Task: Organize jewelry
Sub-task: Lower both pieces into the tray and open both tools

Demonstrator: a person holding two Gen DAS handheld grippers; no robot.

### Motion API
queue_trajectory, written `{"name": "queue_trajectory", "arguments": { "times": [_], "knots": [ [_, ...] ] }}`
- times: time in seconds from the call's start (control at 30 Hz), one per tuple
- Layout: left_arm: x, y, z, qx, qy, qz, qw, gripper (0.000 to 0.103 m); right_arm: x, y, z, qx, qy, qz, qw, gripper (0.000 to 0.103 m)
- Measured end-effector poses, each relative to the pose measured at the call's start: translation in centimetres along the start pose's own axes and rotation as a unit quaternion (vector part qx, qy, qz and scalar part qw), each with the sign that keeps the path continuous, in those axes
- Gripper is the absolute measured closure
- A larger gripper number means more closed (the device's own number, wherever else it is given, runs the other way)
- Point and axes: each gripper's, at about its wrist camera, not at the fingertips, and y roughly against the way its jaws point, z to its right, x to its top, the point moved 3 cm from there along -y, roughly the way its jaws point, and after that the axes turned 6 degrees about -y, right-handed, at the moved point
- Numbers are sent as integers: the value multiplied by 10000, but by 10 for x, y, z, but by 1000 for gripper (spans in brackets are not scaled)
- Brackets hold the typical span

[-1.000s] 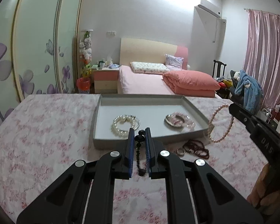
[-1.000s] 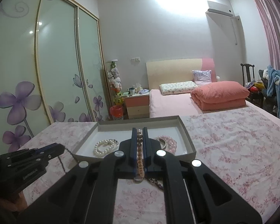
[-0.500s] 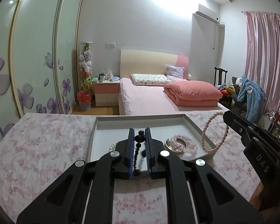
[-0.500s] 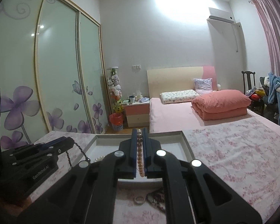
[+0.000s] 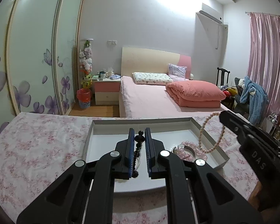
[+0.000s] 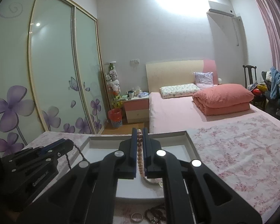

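Note:
My left gripper (image 5: 139, 131) is shut on a strand of black beads (image 5: 138, 149) that hangs between its blue pads, over the near part of the grey tray (image 5: 140, 120). My right gripper (image 6: 139, 130) is shut on a pink pearl strand (image 6: 140, 155), also above the tray (image 6: 191, 142). In the left wrist view that pearl strand (image 5: 211, 136) dangles as a loop from the right gripper (image 5: 231, 123) over the tray's right side. A pink bead bracelet (image 5: 189, 146) lies inside the tray. In the right wrist view the left gripper (image 6: 65, 145) is at the left.
The tray rests on a pink floral cloth (image 5: 37, 149). A silver ring (image 6: 136, 217) and a dark red bead bracelet (image 6: 155, 214) lie on the cloth in front of the tray. Beyond are a bed (image 5: 149, 100), a bedside cabinet (image 5: 107, 91) and sliding wardrobe doors (image 5: 37, 56).
Both grippers have moved forward with their strands and now hang over the tray. The white pearl bracelet in the tray is now hidden behind my left gripper.

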Motion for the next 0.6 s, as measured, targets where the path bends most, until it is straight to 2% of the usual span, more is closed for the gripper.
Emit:
{"name": "queue_trajectory", "arguments": {
  "times": [0.37,0.4,0.43,0.5,0.6],
  "knots": [
    [-1,-41,1,-159,58,-227,9996,91,-7,-59,9,108,-346,-646,9973,95],
    [-2,-43,1,-163,85,-233,9996,91,-8,-62,10,114,-376,-680,9969,93],
    [-2,-45,0,-182,121,-247,9995,90,-8,-64,12,112,-424,-728,9964,86],
    [-3,-46,-2,-169,146,-262,9994,90,-9,-64,15,94,-469,-723,9962,77],
    [-4,-44,-12,-140,268,-278,9992,89,-8,-59,22,32,-549,-692,9961,77]
  ]
}}
